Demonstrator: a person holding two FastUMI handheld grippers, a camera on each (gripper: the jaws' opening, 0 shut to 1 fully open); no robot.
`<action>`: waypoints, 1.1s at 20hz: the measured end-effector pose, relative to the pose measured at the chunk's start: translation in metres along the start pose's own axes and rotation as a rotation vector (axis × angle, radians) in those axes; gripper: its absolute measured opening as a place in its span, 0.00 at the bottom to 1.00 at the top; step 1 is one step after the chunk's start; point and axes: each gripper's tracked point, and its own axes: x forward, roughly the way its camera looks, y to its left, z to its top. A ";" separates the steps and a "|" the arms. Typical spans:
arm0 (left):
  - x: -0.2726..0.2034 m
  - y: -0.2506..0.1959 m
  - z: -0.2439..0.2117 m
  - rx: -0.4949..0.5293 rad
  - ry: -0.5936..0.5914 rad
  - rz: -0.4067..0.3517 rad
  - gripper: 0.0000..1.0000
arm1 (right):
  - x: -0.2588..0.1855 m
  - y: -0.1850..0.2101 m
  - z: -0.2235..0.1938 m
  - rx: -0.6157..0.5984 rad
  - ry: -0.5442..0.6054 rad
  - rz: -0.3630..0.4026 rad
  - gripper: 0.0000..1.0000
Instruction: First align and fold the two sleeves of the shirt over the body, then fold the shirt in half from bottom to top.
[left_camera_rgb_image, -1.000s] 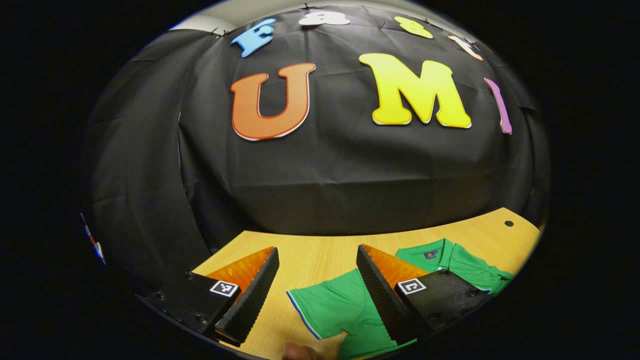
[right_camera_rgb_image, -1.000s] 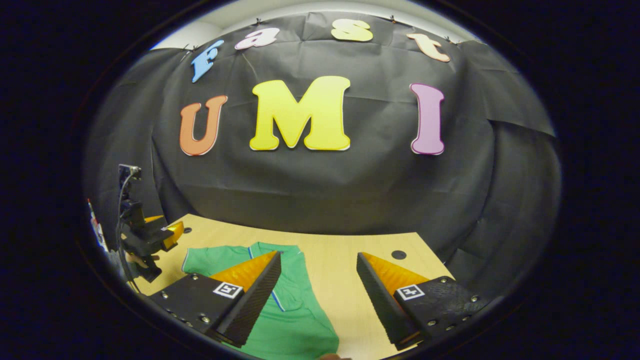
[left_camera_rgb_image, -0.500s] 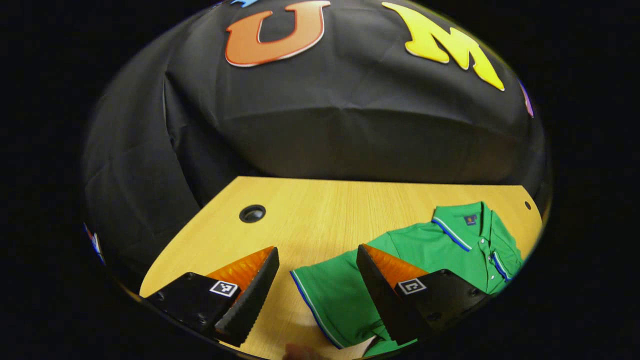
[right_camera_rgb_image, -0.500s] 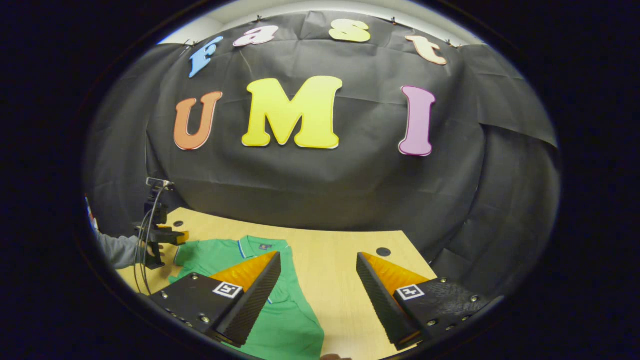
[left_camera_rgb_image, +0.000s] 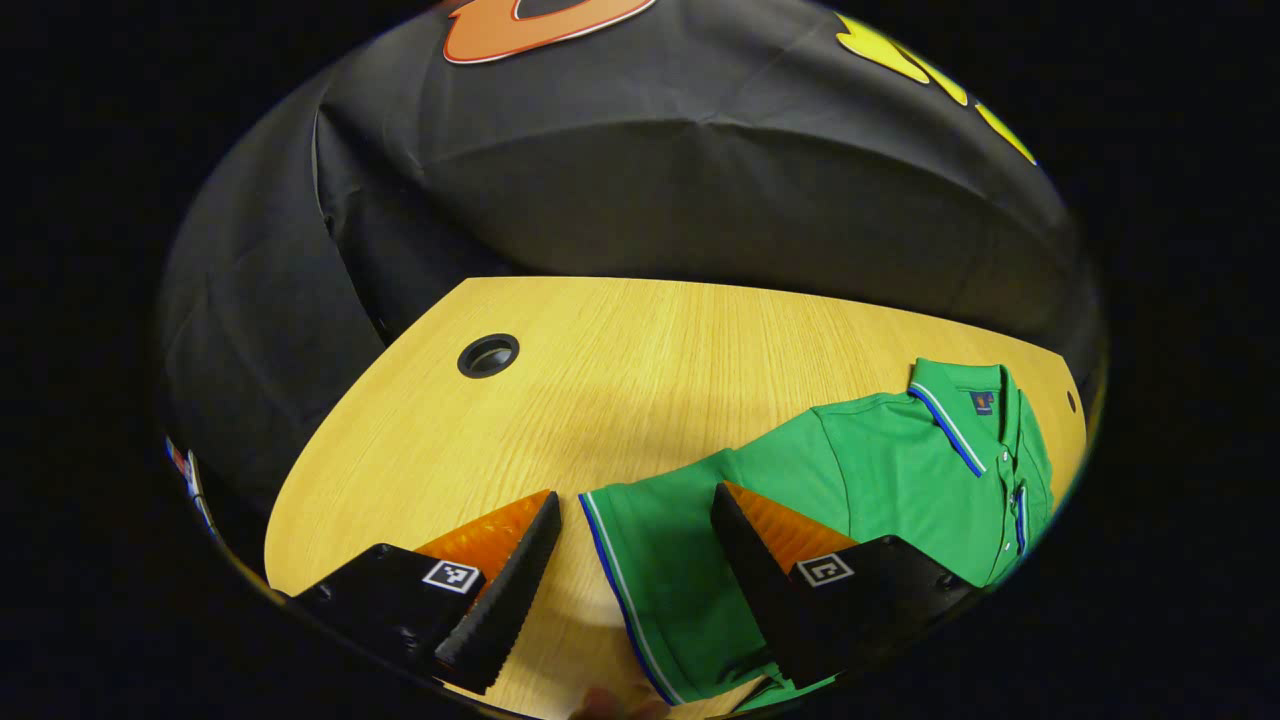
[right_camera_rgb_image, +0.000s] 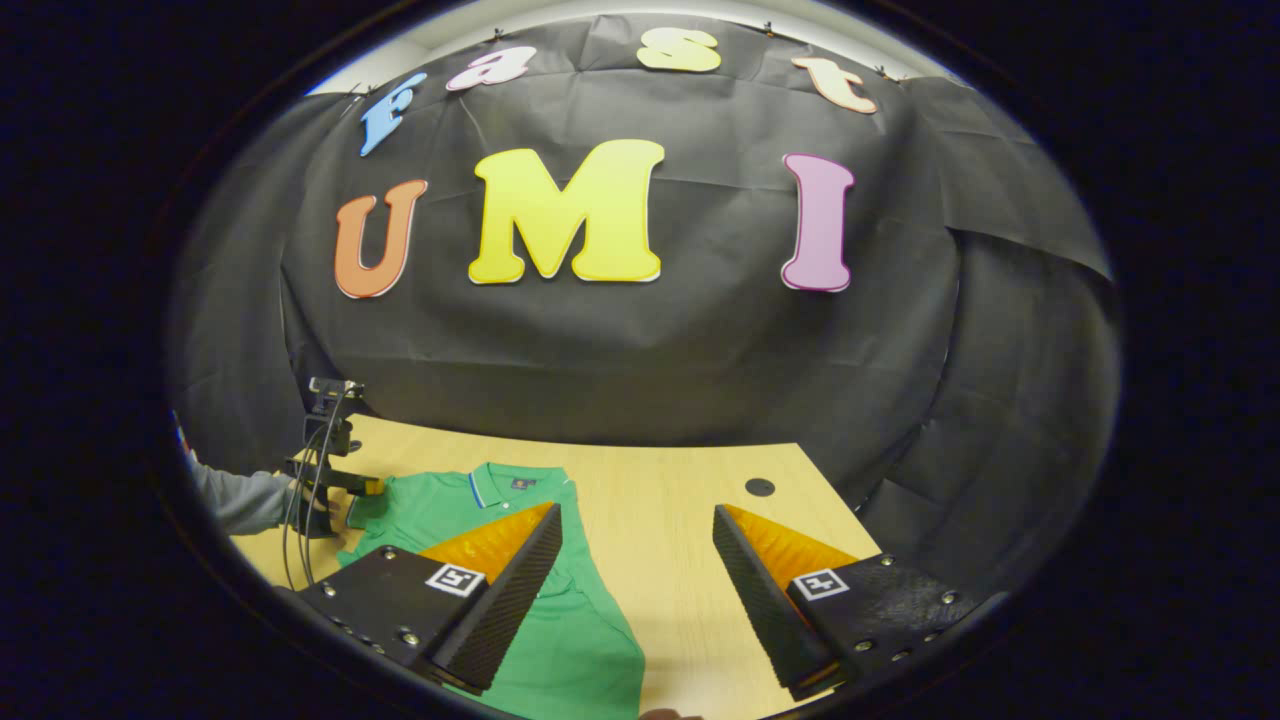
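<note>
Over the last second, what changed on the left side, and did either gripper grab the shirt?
The left gripper tipped down and closed in on the shirt, its open fingers now straddling the sleeve cuff. In the right gripper view it sits at that sleeve. Nothing was grabbed. The right gripper stayed open above the table; the shirt lies flat, unfolded.

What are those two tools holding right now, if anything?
Nothing. The left tool is open, its fingers straddling the sleeve of the green shirt. The right tool is open above the table.
</note>
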 end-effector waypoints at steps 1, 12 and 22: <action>0.000 0.000 -0.002 0.002 0.008 -0.004 0.97 | 0.000 -0.001 -0.002 -0.001 0.004 0.000 0.96; -0.009 -0.024 -0.003 0.026 0.010 -0.048 0.03 | -0.010 -0.017 -0.004 -0.009 0.009 -0.010 0.96; -0.069 -0.069 0.030 0.183 -0.176 -0.088 0.04 | -0.013 -0.004 0.000 -0.003 -0.022 0.031 0.96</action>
